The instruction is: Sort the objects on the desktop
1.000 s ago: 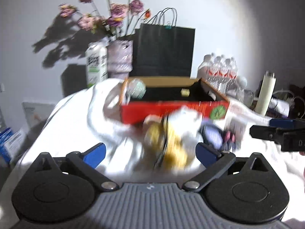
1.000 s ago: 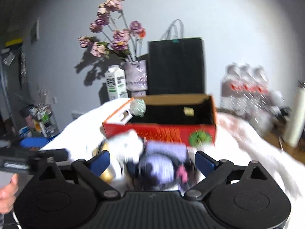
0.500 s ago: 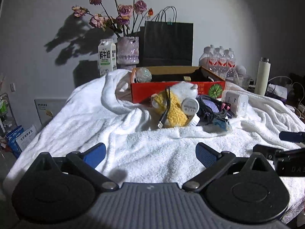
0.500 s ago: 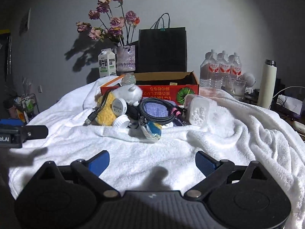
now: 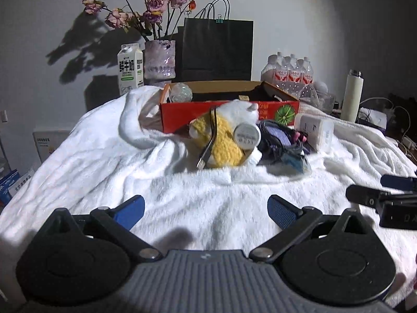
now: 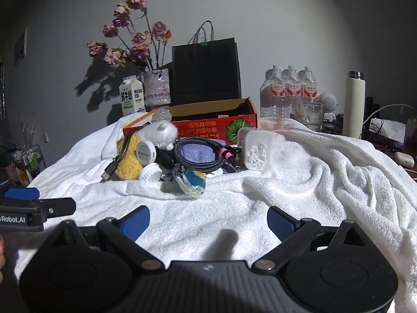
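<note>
Two grippers, left gripper (image 5: 206,211) and right gripper (image 6: 208,221), spread wide, empty, low over white towel (image 6: 325,182). Red box (image 5: 229,114) behind pile. Plush toy (image 5: 224,140) first: approach level, avoid USB cable (image 5: 208,143).

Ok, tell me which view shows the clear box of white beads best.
Right wrist view: the clear box faces the camera, beads visible. In the left wrist view it looks blurred, beads indistinct.
</note>
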`<state>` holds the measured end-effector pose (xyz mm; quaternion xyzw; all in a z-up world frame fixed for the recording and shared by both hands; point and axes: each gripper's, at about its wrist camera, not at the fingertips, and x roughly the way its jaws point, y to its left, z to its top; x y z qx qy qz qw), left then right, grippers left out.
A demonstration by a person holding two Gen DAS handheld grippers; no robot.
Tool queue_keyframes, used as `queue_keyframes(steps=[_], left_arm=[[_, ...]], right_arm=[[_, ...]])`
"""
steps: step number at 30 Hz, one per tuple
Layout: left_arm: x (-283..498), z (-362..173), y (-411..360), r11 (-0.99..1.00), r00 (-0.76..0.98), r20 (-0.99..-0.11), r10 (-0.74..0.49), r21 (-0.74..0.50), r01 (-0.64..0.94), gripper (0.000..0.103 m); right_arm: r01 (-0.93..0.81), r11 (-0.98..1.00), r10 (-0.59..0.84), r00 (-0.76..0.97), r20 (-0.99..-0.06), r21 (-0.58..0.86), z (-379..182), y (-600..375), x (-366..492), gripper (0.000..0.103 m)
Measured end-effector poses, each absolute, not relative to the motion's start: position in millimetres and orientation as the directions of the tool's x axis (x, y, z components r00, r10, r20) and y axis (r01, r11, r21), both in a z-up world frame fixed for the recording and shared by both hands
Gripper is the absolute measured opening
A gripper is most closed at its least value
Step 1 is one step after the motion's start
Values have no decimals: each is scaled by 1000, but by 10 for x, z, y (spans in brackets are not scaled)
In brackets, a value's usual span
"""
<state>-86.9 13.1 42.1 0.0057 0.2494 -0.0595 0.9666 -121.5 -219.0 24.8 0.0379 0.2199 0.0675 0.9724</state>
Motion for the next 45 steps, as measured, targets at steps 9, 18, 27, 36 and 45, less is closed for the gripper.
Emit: queue_keyframes(steps=[9,18,27,36,45], left_arm=[[57,620,-81,980,875,-468,-129,77,185,97],[564,629,81,987,849,-512,-134,3,158,64],[417,596,-46,942,809,-491,-323,-83,326,76],[386,518,-359,944,829,-488,-274,30,329,80],[312,519,-358,935,808,-493,-322,-30,354,68]], right_arm=[[-154,978,199,888,-415,141,287,-2262,-815,87],[-285,956,287,863,-416,70,409,-2028,-343,62],[-366,929,298,833,-467,-59,238,-1603,104,18],[-375,926,323,841,-433,-37,196,-1646,-2,10],[-384,919,312,848,-429,-91,221,-1520,-105,2]])
